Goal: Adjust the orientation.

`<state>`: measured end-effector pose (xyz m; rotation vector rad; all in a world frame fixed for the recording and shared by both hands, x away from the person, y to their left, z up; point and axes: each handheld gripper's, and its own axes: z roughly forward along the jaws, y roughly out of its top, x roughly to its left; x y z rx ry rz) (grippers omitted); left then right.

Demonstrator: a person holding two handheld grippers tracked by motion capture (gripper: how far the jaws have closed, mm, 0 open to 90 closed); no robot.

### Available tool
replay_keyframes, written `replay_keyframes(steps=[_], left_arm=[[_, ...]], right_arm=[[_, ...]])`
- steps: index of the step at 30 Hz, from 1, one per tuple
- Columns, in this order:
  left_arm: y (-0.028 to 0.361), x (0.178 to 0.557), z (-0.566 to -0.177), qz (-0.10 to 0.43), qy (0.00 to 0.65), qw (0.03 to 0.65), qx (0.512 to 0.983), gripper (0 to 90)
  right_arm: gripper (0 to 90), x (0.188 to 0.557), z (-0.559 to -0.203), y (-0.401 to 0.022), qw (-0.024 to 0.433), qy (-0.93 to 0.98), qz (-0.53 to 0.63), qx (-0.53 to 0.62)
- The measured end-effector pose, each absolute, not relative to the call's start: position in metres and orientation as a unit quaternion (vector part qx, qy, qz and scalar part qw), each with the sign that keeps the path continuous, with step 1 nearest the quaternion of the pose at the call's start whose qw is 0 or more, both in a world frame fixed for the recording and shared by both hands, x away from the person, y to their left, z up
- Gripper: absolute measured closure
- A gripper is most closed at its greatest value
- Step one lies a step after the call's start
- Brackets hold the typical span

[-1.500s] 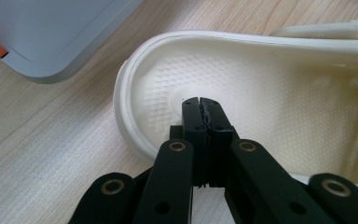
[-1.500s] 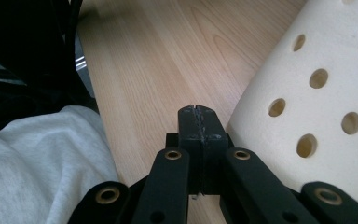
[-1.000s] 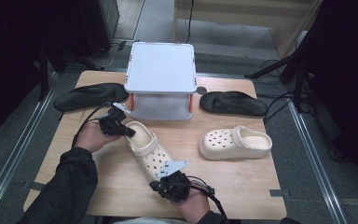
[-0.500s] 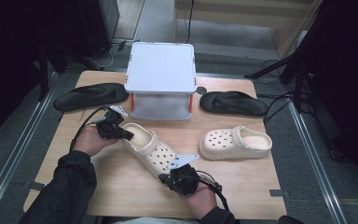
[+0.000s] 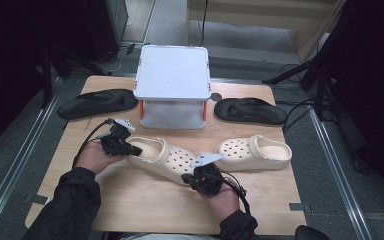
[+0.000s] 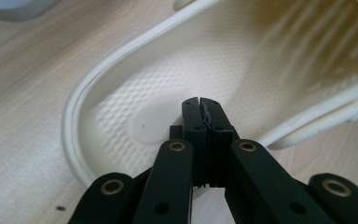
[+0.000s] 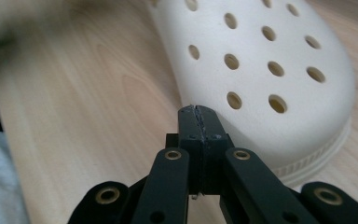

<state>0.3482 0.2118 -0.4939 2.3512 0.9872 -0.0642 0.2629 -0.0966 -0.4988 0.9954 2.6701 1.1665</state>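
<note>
A cream clog (image 5: 165,157) lies on its sole across the front middle of the wooden table (image 5: 145,205), heel to the left and toe to the right. My left gripper (image 5: 136,150) is shut with nothing between its jaws. In the left gripper view its tips (image 6: 199,101) sit over the heel bed of the clog (image 6: 177,70), just inside the rim. My right gripper (image 5: 187,177) is shut too and empty. In the right gripper view its tips (image 7: 196,109) rest against the side of the holed toe of the clog (image 7: 261,70).
A second cream clog (image 5: 255,152) lies to the right, close to the first one's toe. A white two-level stand (image 5: 172,70) is at the back middle. One black flip-flop (image 5: 97,102) lies to the stand's left and another (image 5: 250,110) to its right.
The near clog has swung from a diagonal lie to nearly crosswise, its toe going right. My right gripper moved right with the toe, and my left gripper shifted slightly at the heel.
</note>
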Motion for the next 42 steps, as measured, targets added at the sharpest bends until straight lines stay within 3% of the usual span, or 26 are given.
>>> replay_keyframes(steps=[20, 29, 42], left_arm=[[0.190, 0.305, -0.495, -0.034, 0.358, 0.292, 0.886, 89.7], [0.180, 0.298, -0.496, -0.059, 0.362, 0.299, 0.881, 89.8], [0.156, 0.291, -0.494, -0.045, 0.352, 0.299, 0.886, 89.9]], right_arm=[[90.0, 0.307, -0.495, -0.102, 0.064, 0.857, 0.377, 0.344], [90.0, 0.332, -0.496, -0.097, 0.065, 0.855, 0.384, 0.343], [90.0, 0.357, -0.496, -0.079, 0.079, 0.856, 0.382, 0.339]])
